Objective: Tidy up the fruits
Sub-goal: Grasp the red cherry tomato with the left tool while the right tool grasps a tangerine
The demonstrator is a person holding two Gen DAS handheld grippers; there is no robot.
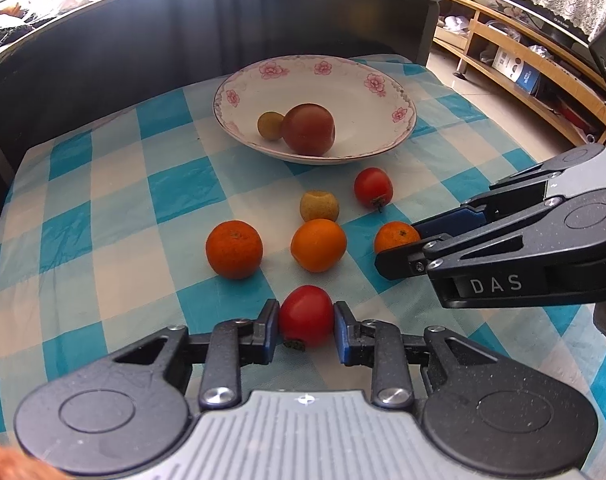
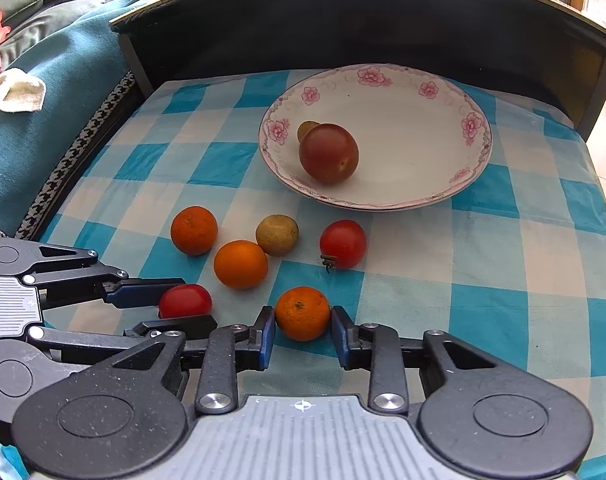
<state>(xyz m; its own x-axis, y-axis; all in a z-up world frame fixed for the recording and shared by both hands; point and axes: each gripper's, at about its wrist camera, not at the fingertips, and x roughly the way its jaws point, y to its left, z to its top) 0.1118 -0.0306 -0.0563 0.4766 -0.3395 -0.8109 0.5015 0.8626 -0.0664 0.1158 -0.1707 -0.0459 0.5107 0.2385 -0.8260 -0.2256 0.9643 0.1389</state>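
Note:
My left gripper [image 1: 306, 322] is shut on a red tomato [image 1: 306, 306] that sits low on the checked cloth; the right wrist view shows the same tomato [image 2: 185, 300]. My right gripper [image 2: 302, 322] is shut on a small mandarin [image 2: 302, 308], whose pads touch both its sides; it is also seen as the right gripper [image 1: 401, 246] beside the mandarin [image 1: 395, 236]. Loose on the cloth lie two oranges [image 1: 234, 249] [image 1: 318, 245], a tan round fruit [image 1: 319, 206] and another red tomato [image 1: 373, 188]. The flowered plate [image 1: 315, 68] holds a dark red tomato [image 1: 309, 130] and a small greenish fruit [image 1: 269, 125].
A dark curved board [image 1: 263, 20] walls the table's far side. The blue-and-white cloth [image 2: 503, 280] is bare to the right of the fruits. Wooden shelves [image 1: 523, 64] stand off to the right, and a teal-covered sofa [image 2: 43, 140] lies to the left.

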